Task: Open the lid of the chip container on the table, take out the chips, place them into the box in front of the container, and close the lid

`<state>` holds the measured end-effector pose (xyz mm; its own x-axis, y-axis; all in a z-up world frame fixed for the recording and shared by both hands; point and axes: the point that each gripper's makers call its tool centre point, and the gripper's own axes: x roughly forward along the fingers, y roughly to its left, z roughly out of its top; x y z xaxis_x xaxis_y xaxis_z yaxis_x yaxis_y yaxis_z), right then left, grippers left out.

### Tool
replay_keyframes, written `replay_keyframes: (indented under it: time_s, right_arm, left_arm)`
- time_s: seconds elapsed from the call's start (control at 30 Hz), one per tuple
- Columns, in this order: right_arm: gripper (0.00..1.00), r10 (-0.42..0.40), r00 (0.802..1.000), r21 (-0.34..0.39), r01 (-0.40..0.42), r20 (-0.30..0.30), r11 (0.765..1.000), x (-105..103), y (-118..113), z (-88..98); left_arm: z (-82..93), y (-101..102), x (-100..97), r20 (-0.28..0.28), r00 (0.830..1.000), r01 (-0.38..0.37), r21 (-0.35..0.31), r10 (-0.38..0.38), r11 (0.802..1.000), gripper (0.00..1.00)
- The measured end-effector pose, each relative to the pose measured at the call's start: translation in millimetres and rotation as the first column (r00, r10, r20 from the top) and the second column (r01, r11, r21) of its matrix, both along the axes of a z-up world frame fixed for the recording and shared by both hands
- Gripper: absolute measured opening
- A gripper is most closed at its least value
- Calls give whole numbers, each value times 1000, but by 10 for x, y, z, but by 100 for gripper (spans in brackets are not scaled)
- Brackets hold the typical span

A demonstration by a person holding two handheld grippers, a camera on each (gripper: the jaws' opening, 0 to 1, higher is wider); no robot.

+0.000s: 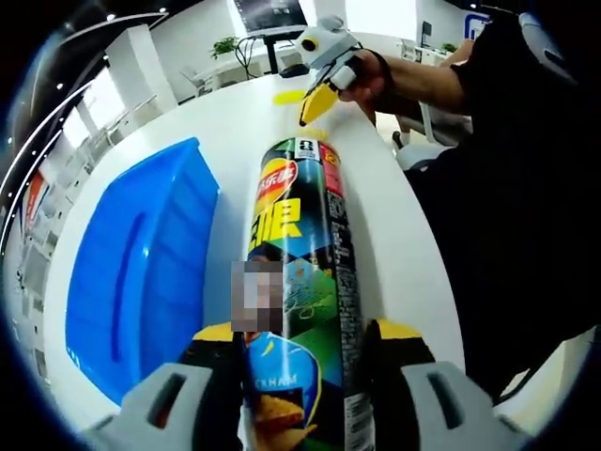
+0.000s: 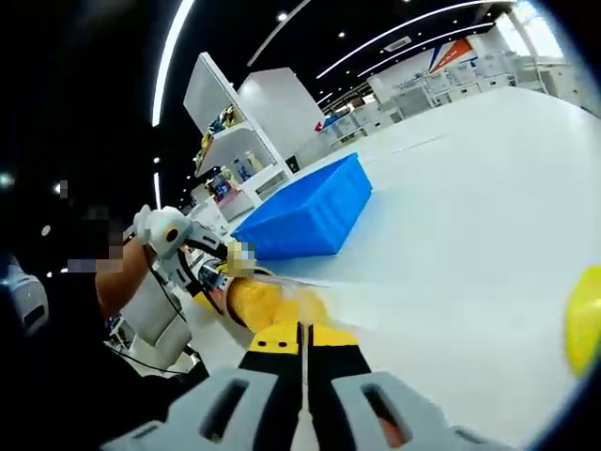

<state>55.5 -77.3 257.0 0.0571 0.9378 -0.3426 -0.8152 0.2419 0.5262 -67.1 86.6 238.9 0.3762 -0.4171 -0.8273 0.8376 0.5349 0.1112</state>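
- Between left tool [image 1: 299,362] jaws: chip can [image 1: 300,282] clamped, lying along white surface [image 1: 394,235], base cut off below.
- Beside it: blue box [image 1: 141,272].
- Right tool [image 2: 302,362] jaws pressed together on thin clear lid [image 2: 376,301], motion-blurred.
- Yellow object [image 2: 587,319] cut off at edge.

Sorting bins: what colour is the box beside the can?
Blue, clearest in the left gripper view.
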Motion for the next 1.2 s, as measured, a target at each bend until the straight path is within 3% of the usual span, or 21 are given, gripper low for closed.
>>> replay_keyframes:
  time_s: [0.43, 0.53, 0.77, 1.0, 1.07, 1.13, 1.17, 1.2]
  right_arm:
    - [3, -12, 998, 15, 11, 58, 1000, 39, -70, 44]
    - [3, -8, 994, 28, 5, 112, 1000, 45, -113, 126]
    - [4, 13, 988, 31, -18, 153, 999, 9, -145, 144]
    - [11, 5, 971, 12, -8, 238, 1000, 80, -203, 189]
    - [12, 1, 948, -6, 1, 318, 1000, 114, -232, 244]
    - [12, 14, 897, -31, 0, 441, 1000, 97, -253, 350]
    - [12, 41, 858, -56, -14, 511, 998, 52, -253, 414]
    - [11, 50, 845, -59, -22, 533, 998, 31, -248, 442]
  left_arm:
    - [1, -6, 0, -5, 1000, 2, -4, -2, 1000, 54]
    - [0, -2, 0, -6, 1000, 2, -7, -2, 1000, 54]
    - [-2, -15, -10, -9, 1000, 13, -7, -13, 1000, 54]
    - [-2, -10, 8, -3, 1000, 10, -10, -10, 1000, 54]
    - [-2, -38, 0, -3, 1000, 9, -7, -9, 1000, 54]
    - [-1, -65, -9, -5, 1000, 9, -8, -9, 1000, 55]
    - [-1, -71, -10, -5, 1000, 9, -10, -9, 1000, 55]
    - [0, -77, -11, -6, 1000, 8, -12, -8, 1000, 55]
